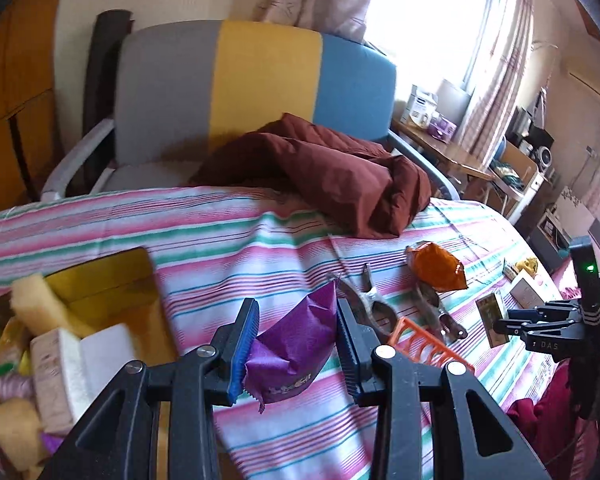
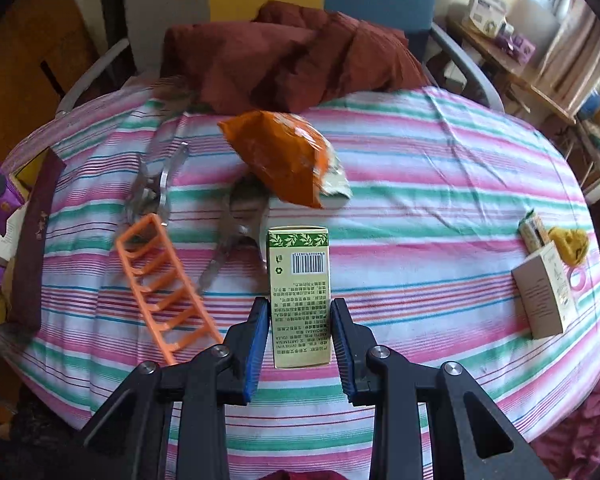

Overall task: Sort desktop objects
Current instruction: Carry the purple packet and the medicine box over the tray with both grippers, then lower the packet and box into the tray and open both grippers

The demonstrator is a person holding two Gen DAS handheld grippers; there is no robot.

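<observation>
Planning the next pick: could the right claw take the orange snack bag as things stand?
Probably not yet: the right claw is shut on the green box. The path to the orange snack bag looks clear, but the box must be set down first.

A maroon cloth (image 1: pixel 332 176) lies against a grey-yellow-blue chair (image 1: pixel 260 84).

purple packet (image 1: pixel 296 344), orange bag (image 2: pixel 284 156), pink-green striped cloth (image 2: pixel 420 168)

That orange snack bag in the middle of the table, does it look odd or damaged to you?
Yes. The orange snack bag looks crumpled and puffed, lying tilted partly on a metal clip. I cannot tell whether it is torn.
</observation>
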